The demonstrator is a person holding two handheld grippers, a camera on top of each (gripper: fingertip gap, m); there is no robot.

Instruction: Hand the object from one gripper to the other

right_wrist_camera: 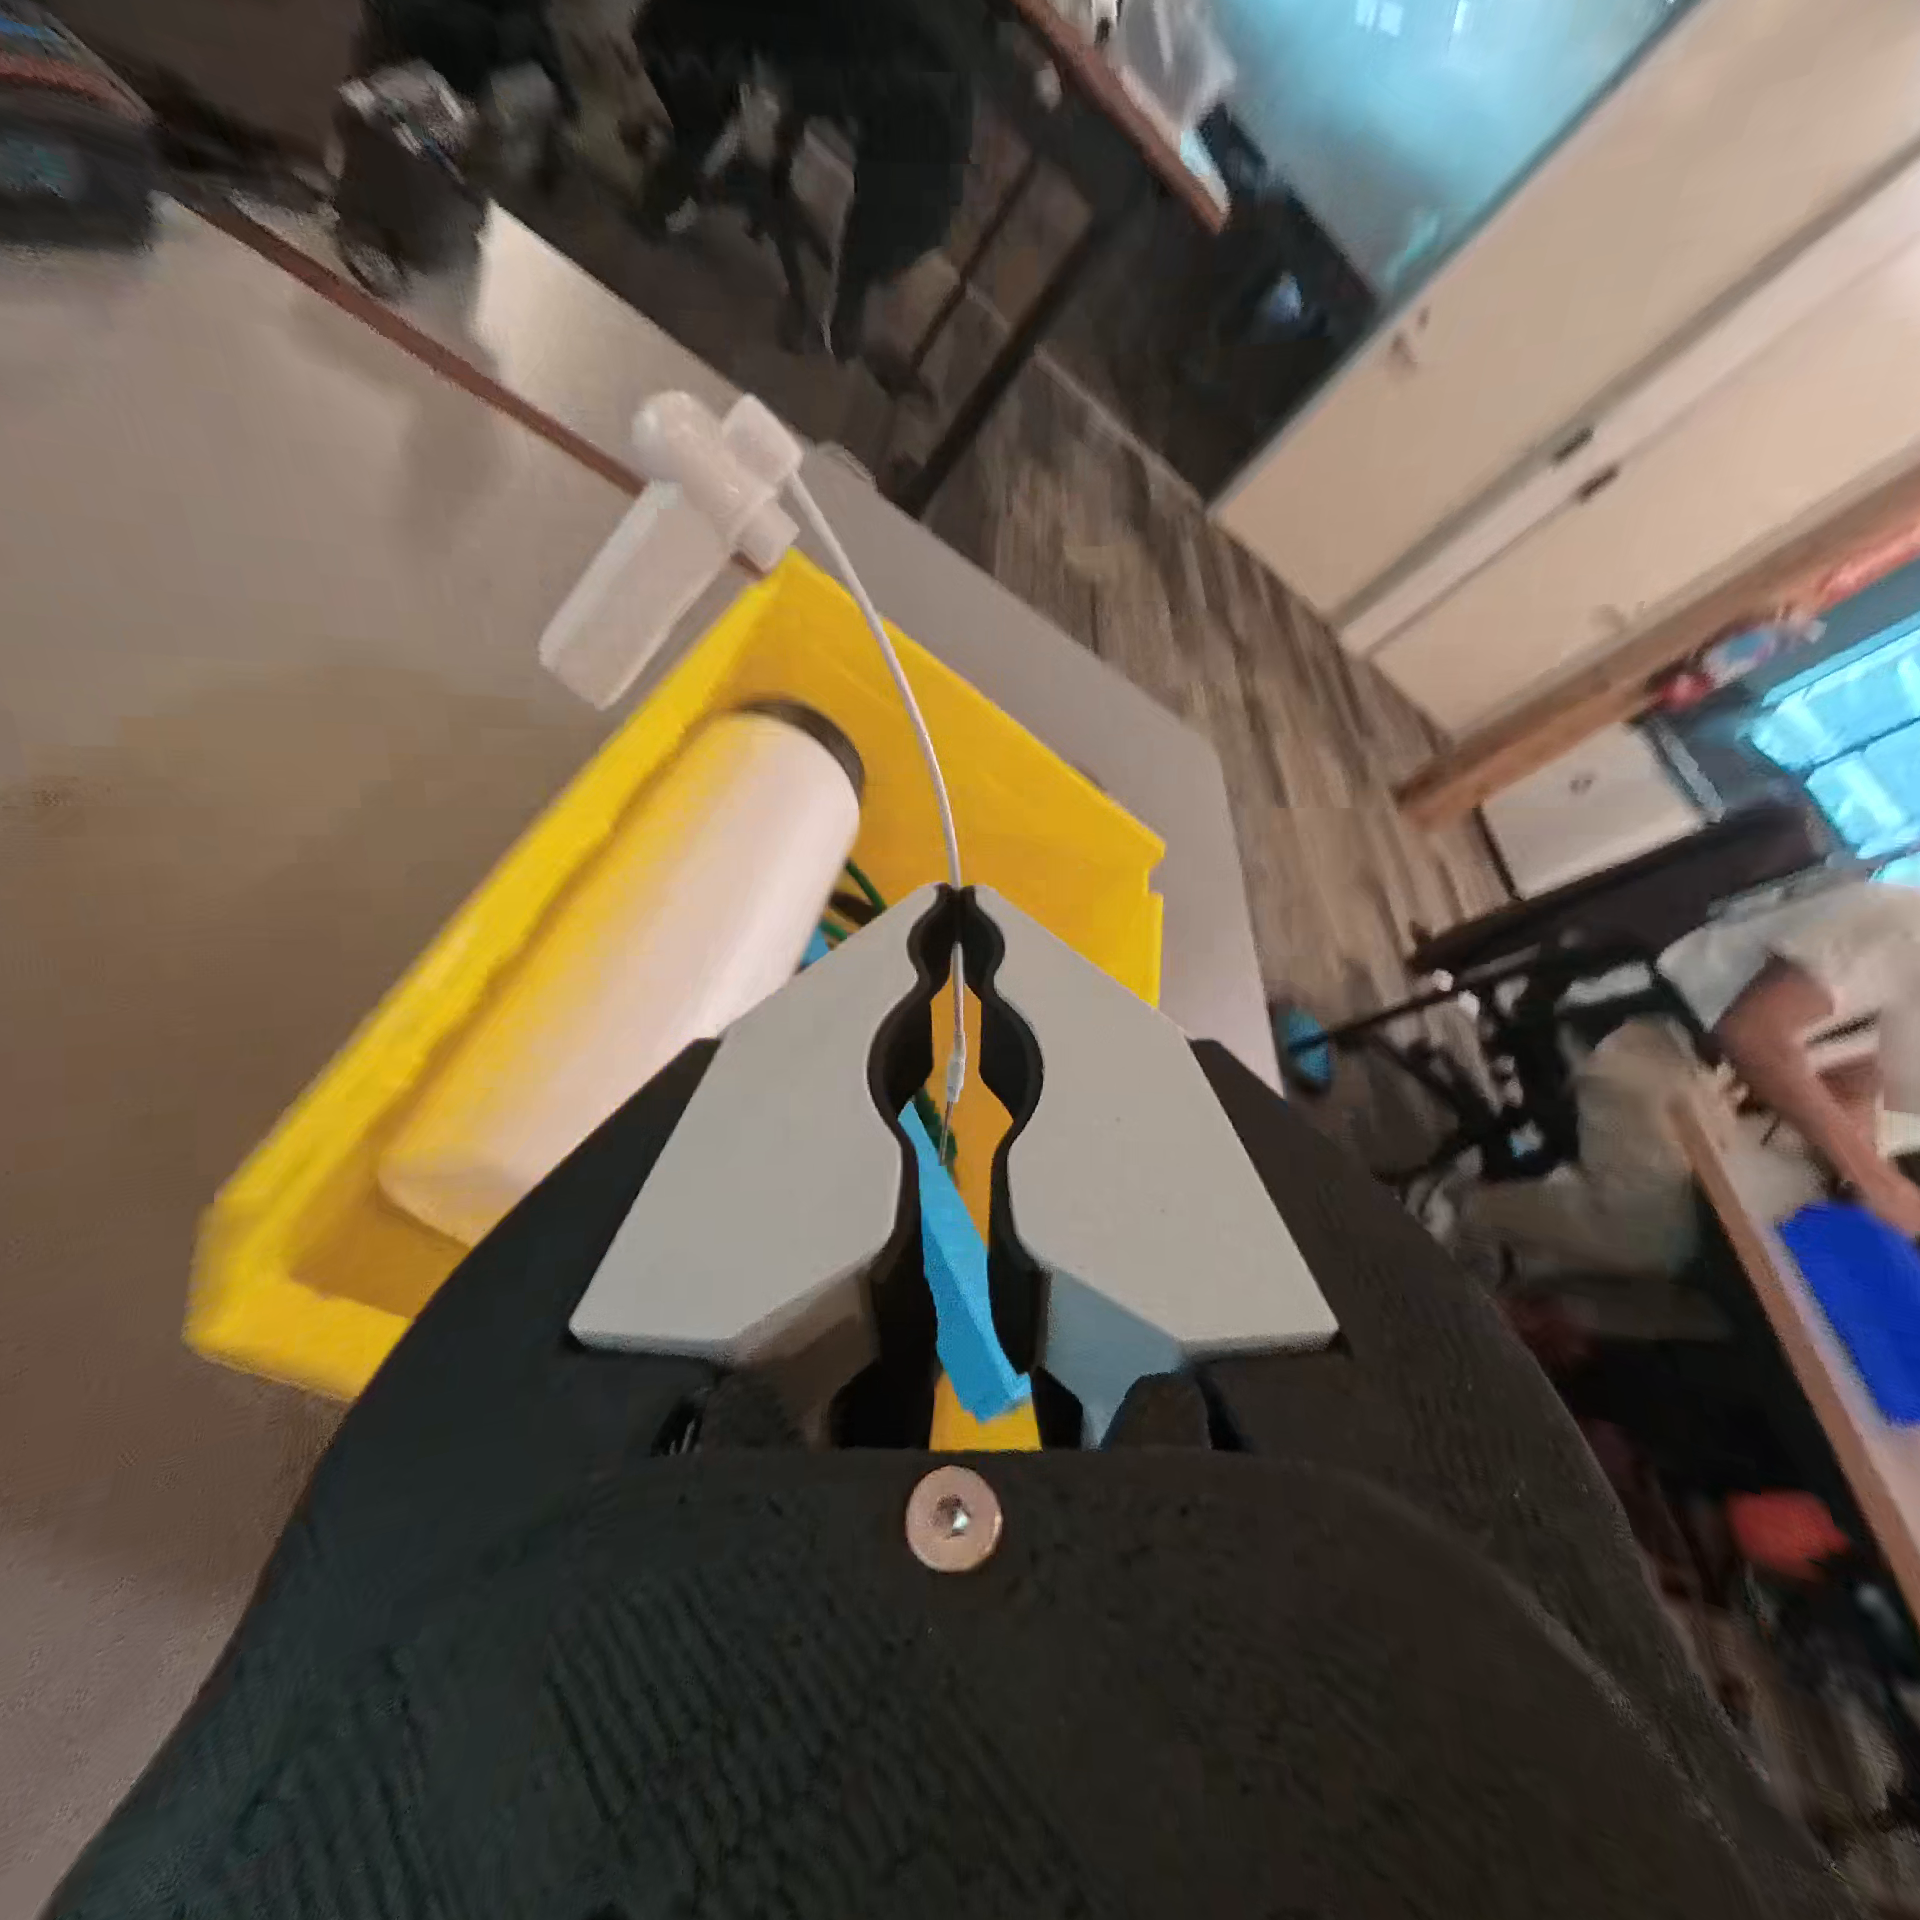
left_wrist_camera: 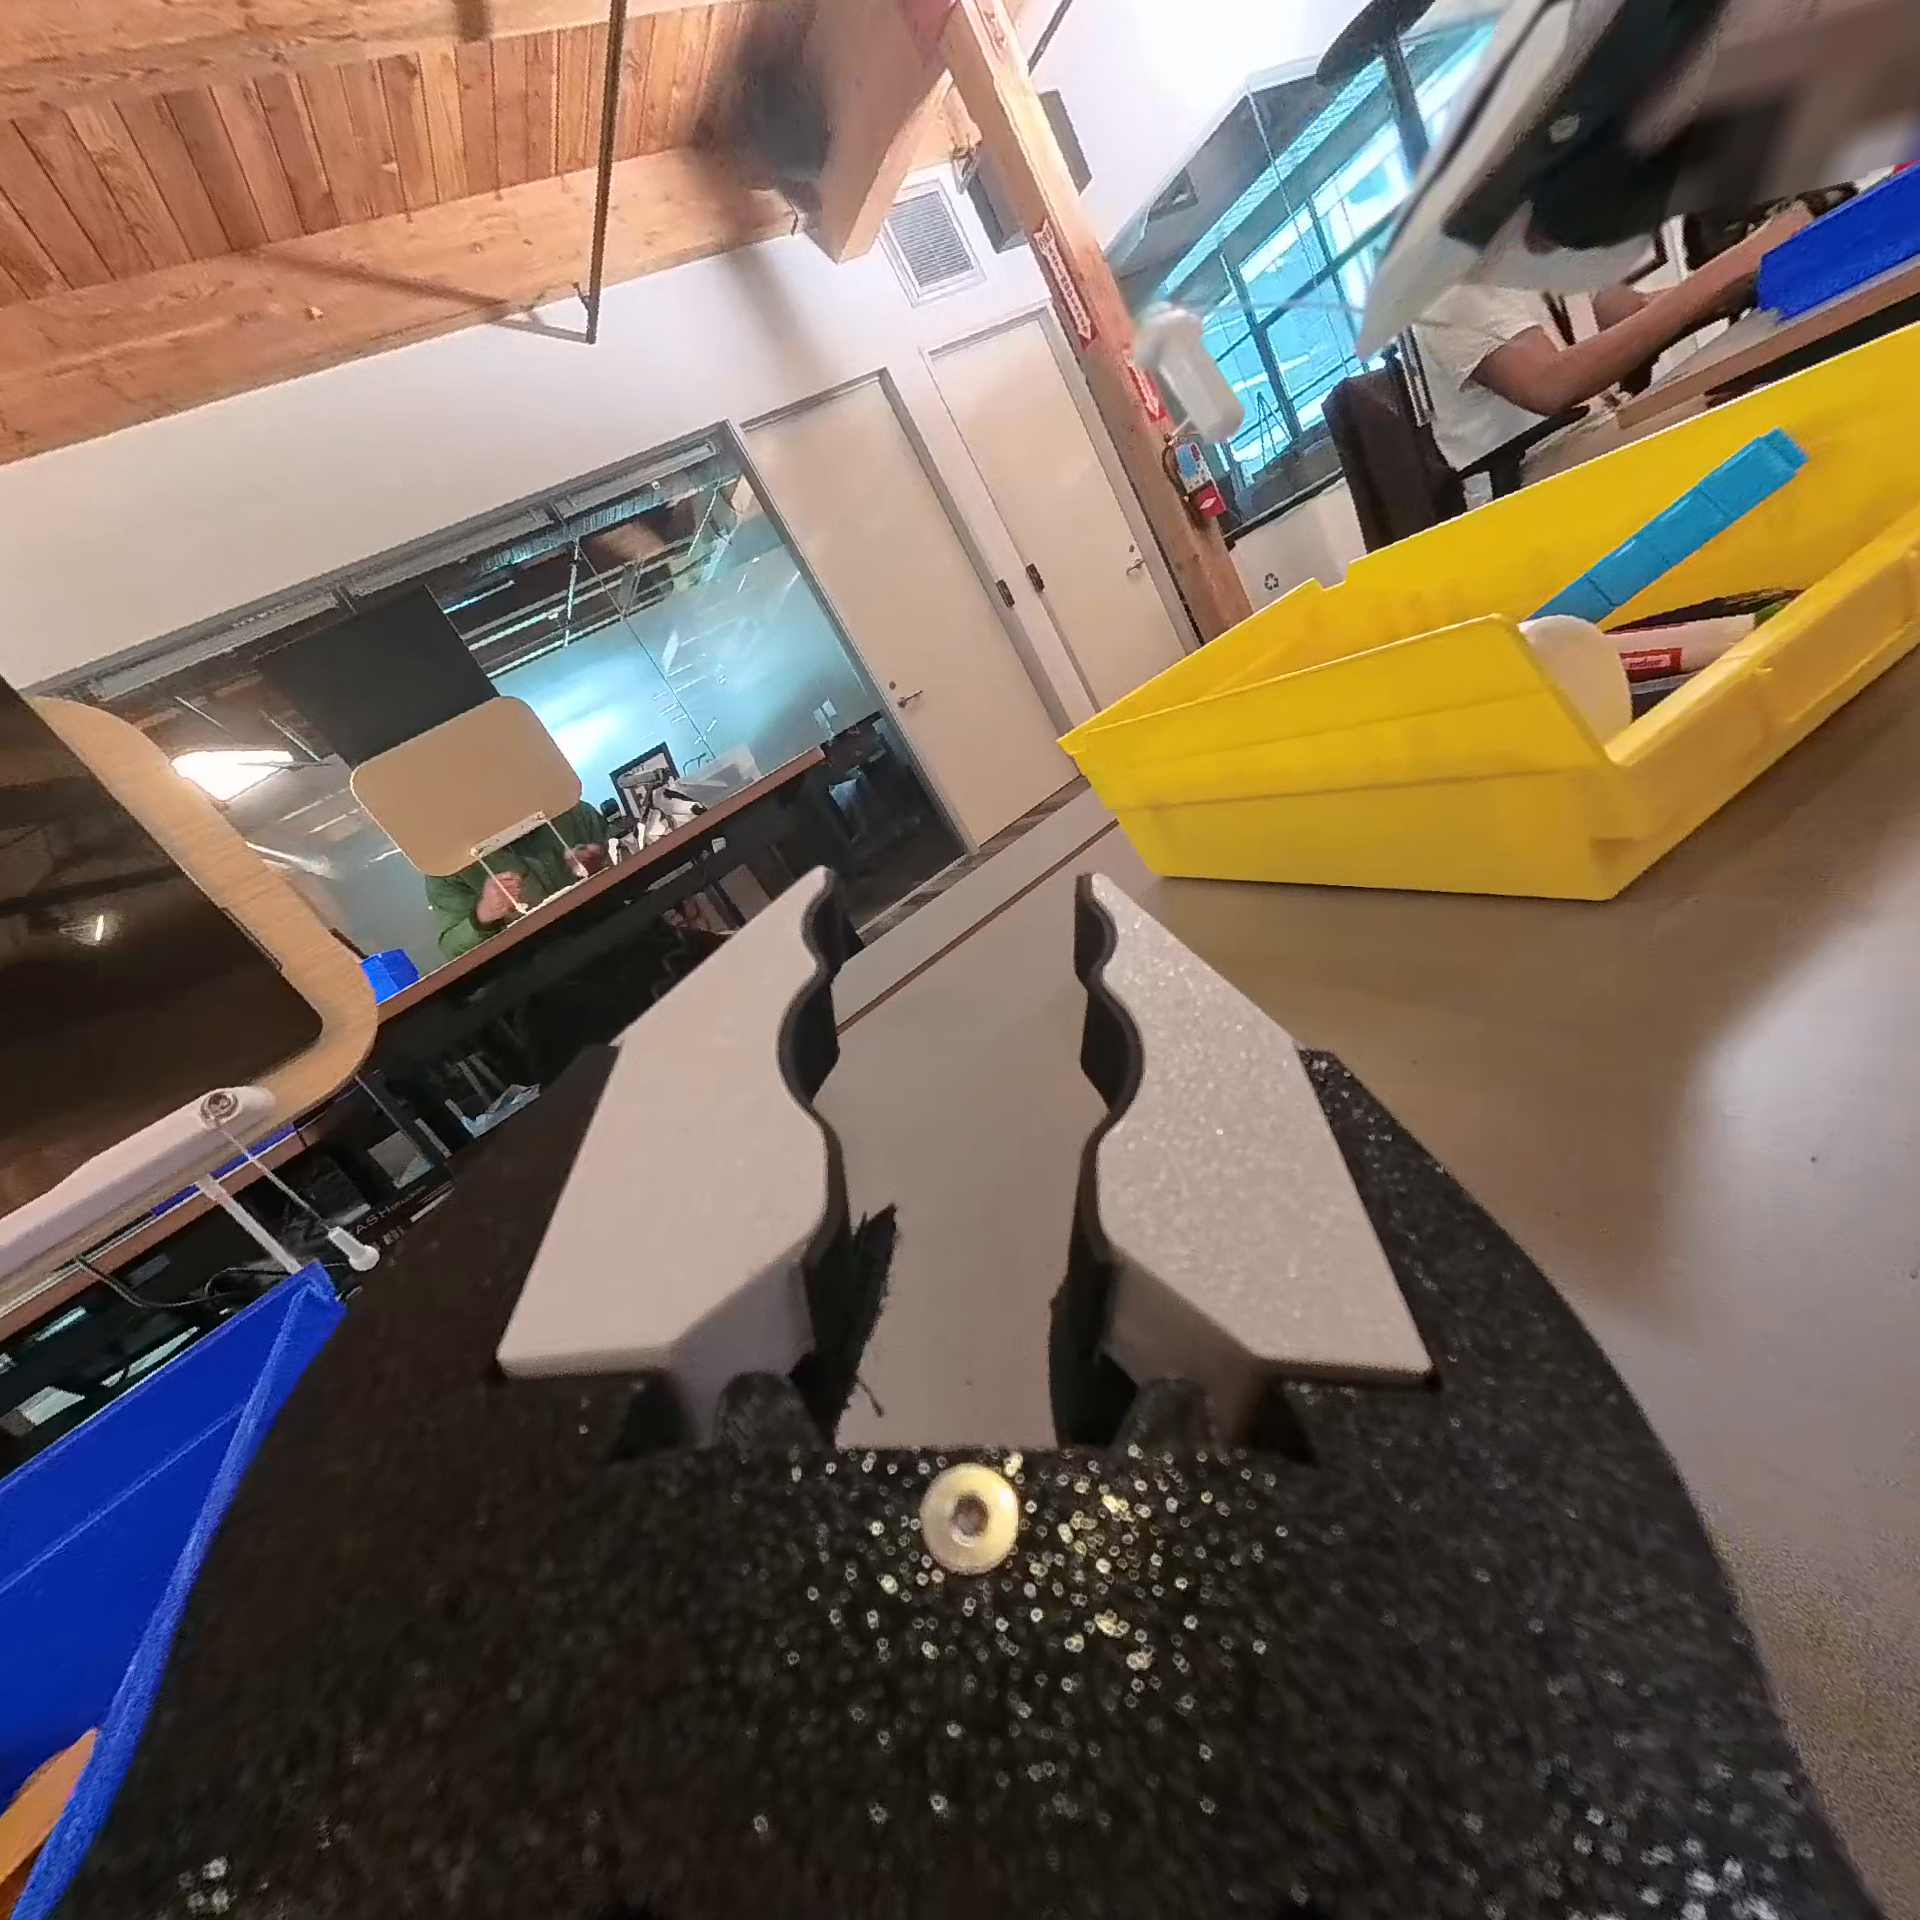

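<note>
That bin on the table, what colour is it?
Bright yellow bin; it shows best in the left wrist view.

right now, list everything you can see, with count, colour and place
white tag on thin cord: one, white, hanging from the right gripper's tips above the bin
yellow bin: one, yellow, on the table
white bottle: one, white, lying in the bin
blue block: one, light blue, leaning in the bin
table: one, grey-brown
blue bin: one, near the left gripper
left gripper: grey fingers, open, empty
right gripper: grey fingers, shut on the cord
</note>
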